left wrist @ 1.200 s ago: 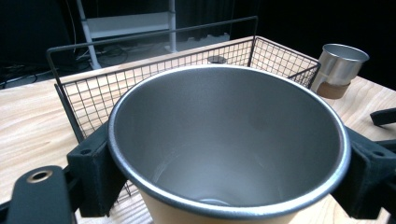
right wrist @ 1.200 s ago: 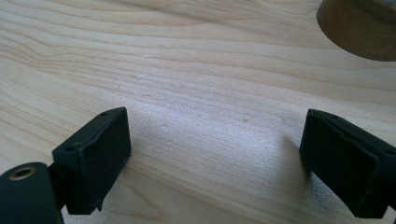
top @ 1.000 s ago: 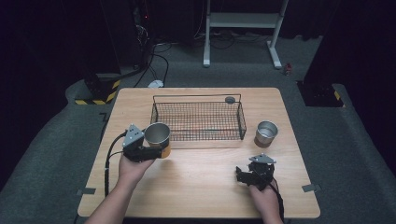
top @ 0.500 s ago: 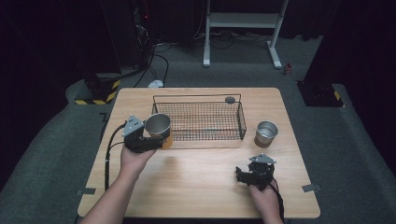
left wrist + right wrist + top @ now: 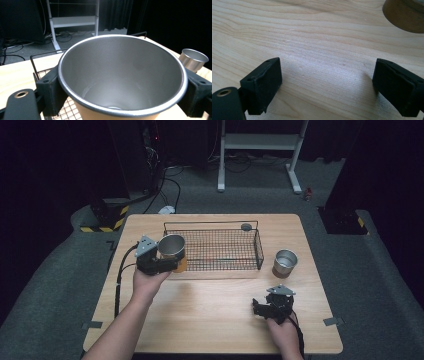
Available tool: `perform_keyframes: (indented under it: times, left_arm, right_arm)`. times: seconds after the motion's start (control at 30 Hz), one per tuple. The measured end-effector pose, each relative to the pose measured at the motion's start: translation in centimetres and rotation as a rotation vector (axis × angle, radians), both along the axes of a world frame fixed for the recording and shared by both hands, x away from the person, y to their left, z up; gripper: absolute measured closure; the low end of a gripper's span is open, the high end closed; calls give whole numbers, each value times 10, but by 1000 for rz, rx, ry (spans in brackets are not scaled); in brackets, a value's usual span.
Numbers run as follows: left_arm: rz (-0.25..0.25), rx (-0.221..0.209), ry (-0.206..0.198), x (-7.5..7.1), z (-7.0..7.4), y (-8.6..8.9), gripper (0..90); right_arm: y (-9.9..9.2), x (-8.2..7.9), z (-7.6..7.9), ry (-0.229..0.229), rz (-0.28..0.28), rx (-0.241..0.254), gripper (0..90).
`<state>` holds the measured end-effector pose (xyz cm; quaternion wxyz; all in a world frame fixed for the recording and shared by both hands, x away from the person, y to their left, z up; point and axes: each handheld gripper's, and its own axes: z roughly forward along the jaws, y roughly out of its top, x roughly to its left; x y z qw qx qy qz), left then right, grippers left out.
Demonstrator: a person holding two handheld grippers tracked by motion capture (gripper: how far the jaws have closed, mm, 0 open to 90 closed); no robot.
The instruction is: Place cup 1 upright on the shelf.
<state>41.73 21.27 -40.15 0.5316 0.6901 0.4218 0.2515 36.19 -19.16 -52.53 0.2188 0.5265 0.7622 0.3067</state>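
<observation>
My left gripper (image 5: 169,263) is shut on a steel cup with an orange base (image 5: 171,248), held upright just above the table at the wire basket's (image 5: 258,248) near left corner. In the left gripper view the cup (image 5: 122,80) is empty, and both black pads (image 5: 51,92) press on its sides below the rim. A second steel cup (image 5: 286,262) stands on the table to the right of the basket. My right gripper (image 5: 262,309) rests low over the table near the front right, open, with bare wood between its fingers (image 5: 264,82).
The black wire basket (image 5: 37,72) sits at the middle back of the wooden table (image 5: 215,320), with a small dark round piece (image 5: 246,226) at its far rim. The second cup (image 5: 404,15) stands just ahead of the right gripper. Carpet and a white stand lie beyond.
My left gripper has carried the cup away from me and slightly up, closer to the basket's left end. The right gripper has stayed put.
</observation>
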Motion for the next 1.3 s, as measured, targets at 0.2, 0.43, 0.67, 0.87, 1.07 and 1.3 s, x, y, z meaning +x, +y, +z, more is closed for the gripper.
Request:
perform_keyframes:
  times: [0.2, 0.43, 0.67, 0.87, 1.07, 1.3]
  left_arm:
    - [7, 0, -4, 10, 5, -4, 133]
    - [5, 9, -7, 21, 10, -9, 133]
    - [1, 22, 8, 33, 10, -18, 133]
    - [3, 23, 12, 45, 6, -24, 133]
    - [10, 19, 9, 56, 5, -30, 133]
    - [30, 19, 30, 69, -1, -32, 133]
  right_arm:
    - [0, 0, 0, 0, 0, 0, 88]
    - [0, 0, 0, 0, 2, 0, 88]
    - [0, 0, 0, 1, 3, 0, 88]
    - [0, 0, 0, 1, 3, 0, 88]
    - [0, 0, 0, 1, 3, 0, 88]
    - [0, 0, 0, 1, 3, 0, 88]
